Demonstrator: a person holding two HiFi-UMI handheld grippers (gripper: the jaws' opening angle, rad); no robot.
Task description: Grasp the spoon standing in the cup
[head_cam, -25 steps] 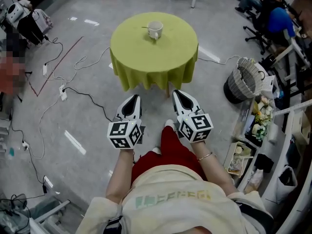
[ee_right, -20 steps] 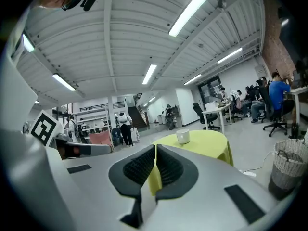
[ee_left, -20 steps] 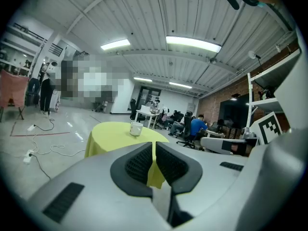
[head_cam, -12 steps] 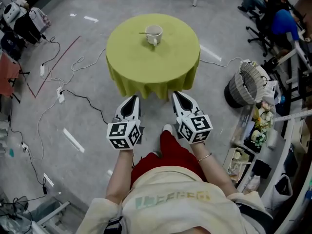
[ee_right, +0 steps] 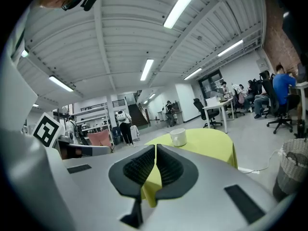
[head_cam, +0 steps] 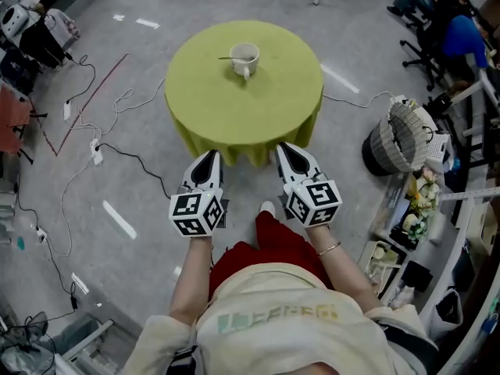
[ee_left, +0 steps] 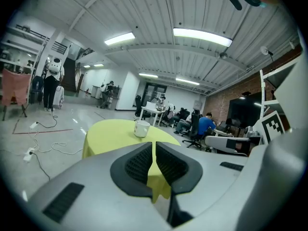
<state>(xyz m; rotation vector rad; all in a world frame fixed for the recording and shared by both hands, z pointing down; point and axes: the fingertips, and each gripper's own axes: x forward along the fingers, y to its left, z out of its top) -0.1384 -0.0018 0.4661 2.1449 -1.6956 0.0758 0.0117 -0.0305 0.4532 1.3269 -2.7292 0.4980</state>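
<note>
A white cup [head_cam: 244,57] stands on the far part of a round table with a yellow-green cloth [head_cam: 244,108]. A spoon [head_cam: 229,58] rests in the cup, its handle sticking out to the left. The cup [ee_left: 142,128] also shows small in the left gripper view, and in the right gripper view the cup [ee_right: 178,137] is equally distant. My left gripper [head_cam: 207,161] and right gripper [head_cam: 284,151] hang side by side at the table's near edge, both shut with nothing between the jaws, well short of the cup.
Cables [head_cam: 101,143] trail over the grey floor left of the table. A wicker basket [head_cam: 399,135] stands at the right, with shelves and clutter beyond. Seated people [head_cam: 461,33] and office chairs fill the far right. The person's red shoe [head_cam: 269,225] shows below the grippers.
The table and cup have come nearer in the head view as the person stepped forward. Both grippers keep their pose, jaws still closed.
</note>
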